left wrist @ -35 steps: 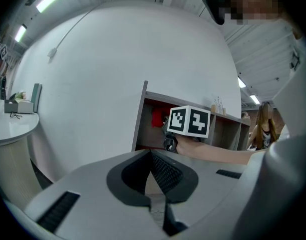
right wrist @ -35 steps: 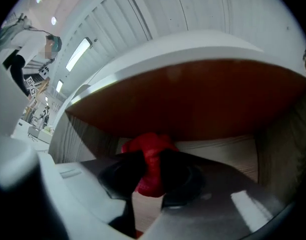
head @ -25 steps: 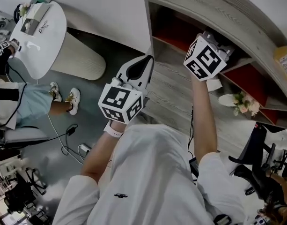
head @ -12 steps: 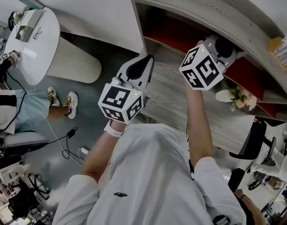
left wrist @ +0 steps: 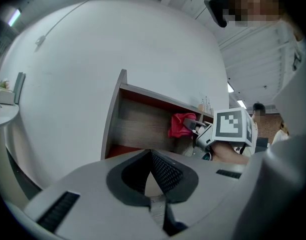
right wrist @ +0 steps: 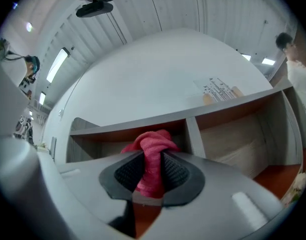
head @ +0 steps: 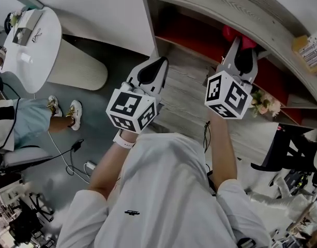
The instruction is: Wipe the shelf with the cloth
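My right gripper is shut on a bunched red cloth, held up at the mouth of the wood-grain shelf with its red back panels. In the right gripper view the cloth sits pinched between the jaws of the right gripper, in front of a shelf compartment. My left gripper hangs shut and empty to the left, before the shelf's side wall. Its own view shows the left gripper, the cloth and the right gripper's marker cube at the shelf.
A white oval table and a seated person are at the left, with cables on the floor. A flower bunch lies on a lower shelf. A box rests on top. Black equipment stands at the right.
The right gripper has swung up and a little right, and the red cloth now shows at its tip by the upper compartment. The left gripper has barely moved.
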